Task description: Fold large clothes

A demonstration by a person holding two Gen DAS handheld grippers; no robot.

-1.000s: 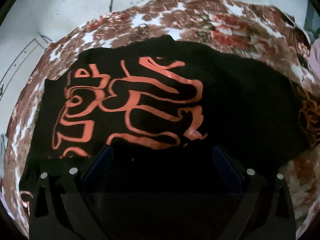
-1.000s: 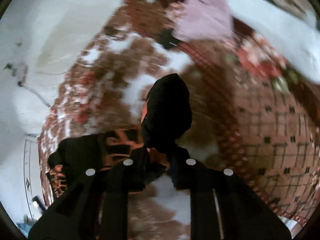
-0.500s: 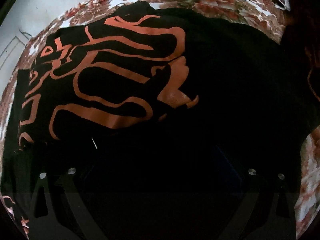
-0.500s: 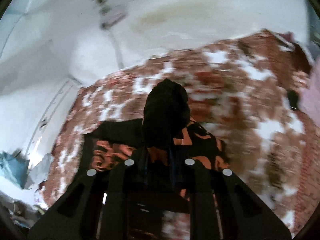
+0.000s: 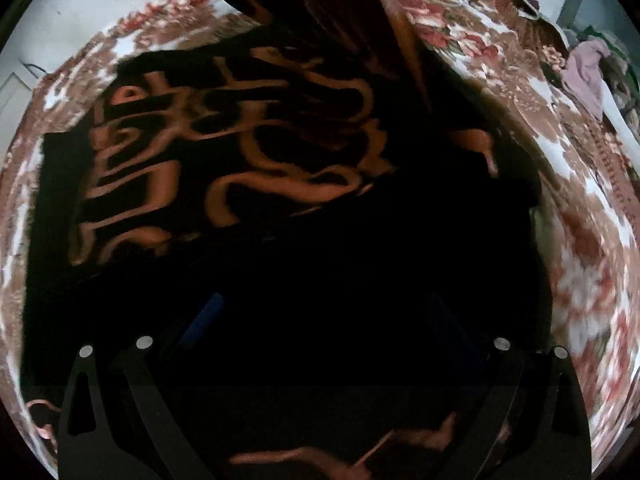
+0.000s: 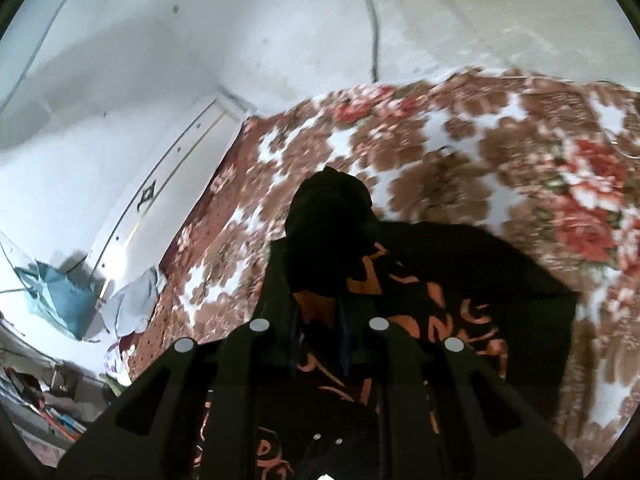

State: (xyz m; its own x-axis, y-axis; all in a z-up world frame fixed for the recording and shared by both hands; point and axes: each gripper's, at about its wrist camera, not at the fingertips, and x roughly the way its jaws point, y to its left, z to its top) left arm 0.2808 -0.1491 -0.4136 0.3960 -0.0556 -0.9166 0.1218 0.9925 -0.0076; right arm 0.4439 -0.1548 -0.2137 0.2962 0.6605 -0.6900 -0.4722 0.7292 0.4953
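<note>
Black T-shirt [image 5: 304, 152] with orange print lies across the floral blanket [image 5: 580, 264] — one edge lifted. Right gripper [image 6: 320, 292] is clamped on a bunched black fold; left gripper [image 5: 320, 328] hovers above the shirt, jaws spread wide, nothing between them.

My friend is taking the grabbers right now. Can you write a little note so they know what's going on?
Right gripper: shut on a bunched bit of the black shirt, lifting it above the flowery blanket.
Left gripper: open, jaws wide over the shirt, holding nothing.
The shirt with the orange print lies mostly spread on the blanket; one part hangs raised at the top of the left view.
Done: one edge picked up to fold.
Left: lay it over, flatten, finish folding. Other clothes wait at the blanket's far edge.
</note>
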